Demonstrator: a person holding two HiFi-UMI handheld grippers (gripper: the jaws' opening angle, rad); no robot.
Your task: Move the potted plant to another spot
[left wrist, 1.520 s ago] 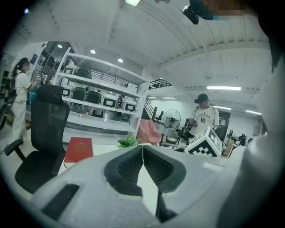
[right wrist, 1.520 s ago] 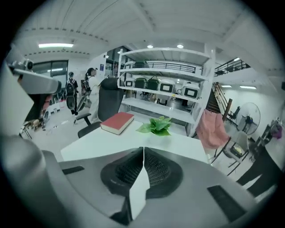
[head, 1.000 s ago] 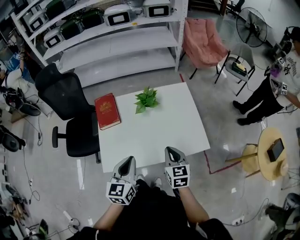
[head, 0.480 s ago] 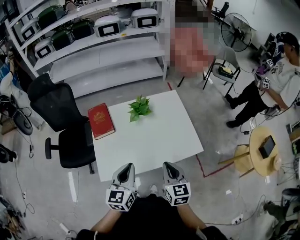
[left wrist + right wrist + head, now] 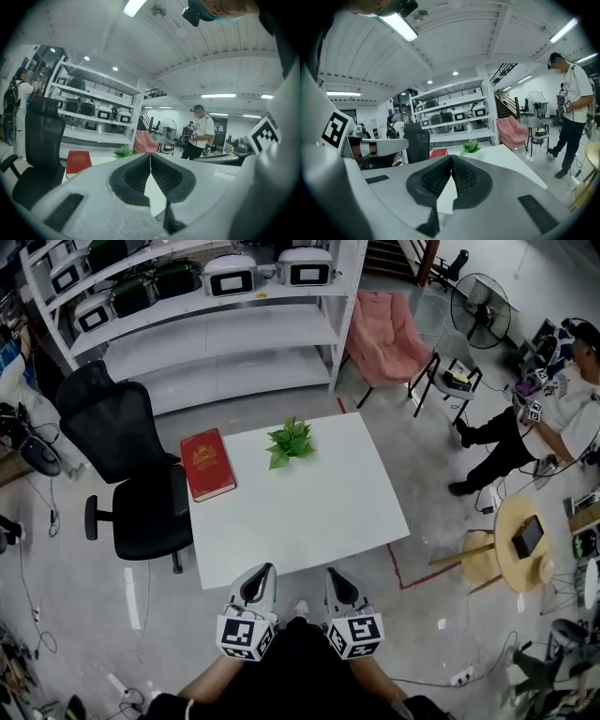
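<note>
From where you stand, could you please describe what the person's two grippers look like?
The left gripper and right gripper match: smooth pale grey shells tapering to a point, with black ribbed pads lining the inside of the jaws. Each carries a white cube at its rear, printed with black square markers. The person wears black clothing.

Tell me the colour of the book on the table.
The book is red, with a faint gold emblem on its cover; the head view shows it best.

one potted plant [image 5: 292, 441], one book [image 5: 207, 463], one table [image 5: 323, 507]
</note>
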